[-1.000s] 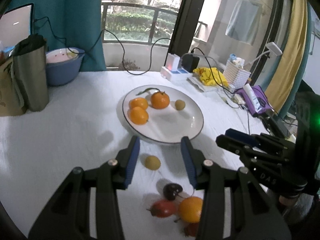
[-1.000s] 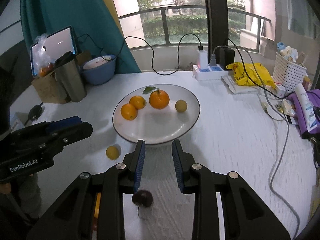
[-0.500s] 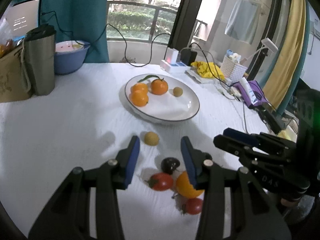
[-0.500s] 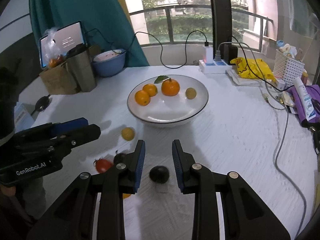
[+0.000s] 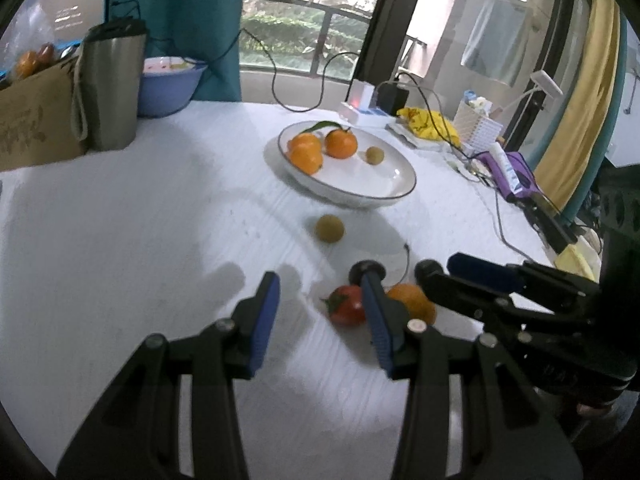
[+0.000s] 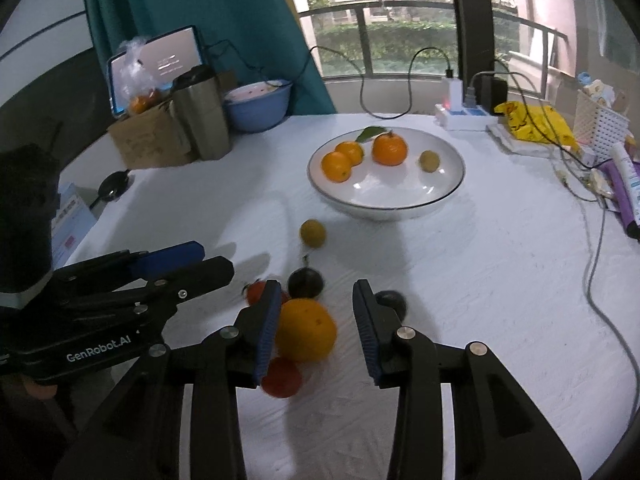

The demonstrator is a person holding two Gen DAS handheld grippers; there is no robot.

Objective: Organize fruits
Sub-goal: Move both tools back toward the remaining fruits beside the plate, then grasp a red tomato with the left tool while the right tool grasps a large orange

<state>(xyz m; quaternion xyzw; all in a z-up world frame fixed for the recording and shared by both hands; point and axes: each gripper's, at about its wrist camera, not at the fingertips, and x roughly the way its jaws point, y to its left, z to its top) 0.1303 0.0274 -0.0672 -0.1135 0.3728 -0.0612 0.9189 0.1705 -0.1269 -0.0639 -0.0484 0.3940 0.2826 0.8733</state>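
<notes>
While both my grippers tilt down over the white table (image 6: 500,280), my right gripper (image 6: 316,320) is opening around the loose orange (image 6: 306,330), unpressed; my left gripper (image 5: 320,312) hangs released beside a tomato (image 5: 346,310).

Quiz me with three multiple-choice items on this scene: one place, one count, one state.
1. Where does the loose yellow fruit lie?
A. in the bowl
B. on the table, just in front of the plate
C. in the basket

2. How many fruits are on the plate?
A. two
B. four
C. six

3. What state is the left gripper in?
A. open, nothing between its fingers
B. shut on a tomato
C. shut on a plum

Answers: 1 B, as it sits on the white cloth near the plate's rim. 2 B, three oranges and one small yellowish fruit. 3 A, only bare table shows in the gap.
</notes>
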